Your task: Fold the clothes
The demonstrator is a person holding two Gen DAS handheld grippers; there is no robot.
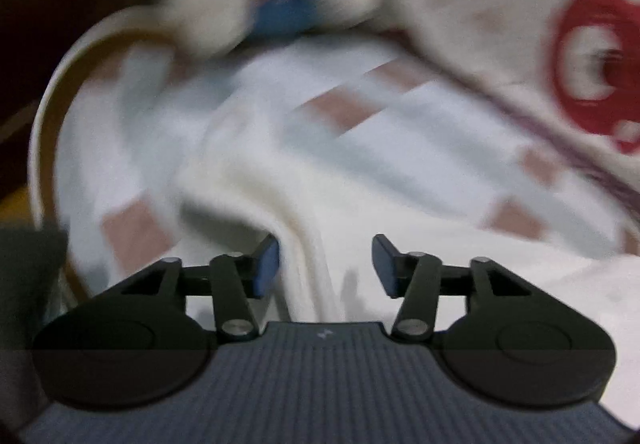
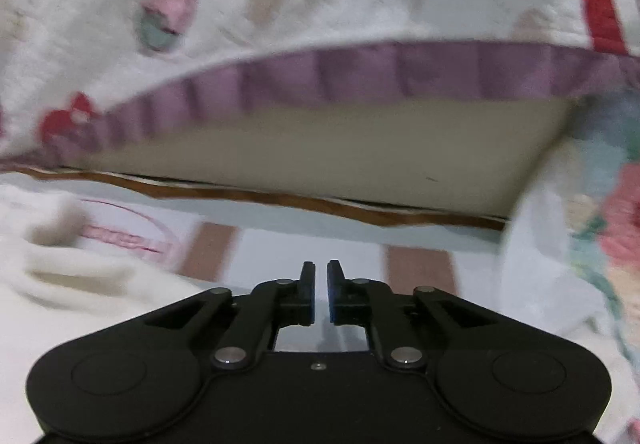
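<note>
Hovering half-open and empty over the cream knitted garment [image 1: 304, 244] on the checked sheet [image 1: 360, 148], the left gripper [image 1: 325, 268] should pinch one hem cleanly, while the right gripper [image 2: 321, 294], nearly closed, holds nothing.

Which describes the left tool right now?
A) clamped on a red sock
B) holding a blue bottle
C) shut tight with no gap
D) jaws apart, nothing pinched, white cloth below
D: in the left wrist view the left tool has its jaws standing well apart with nothing pinched between its pads, and a cream-white cloth lies beneath the gap.
</note>
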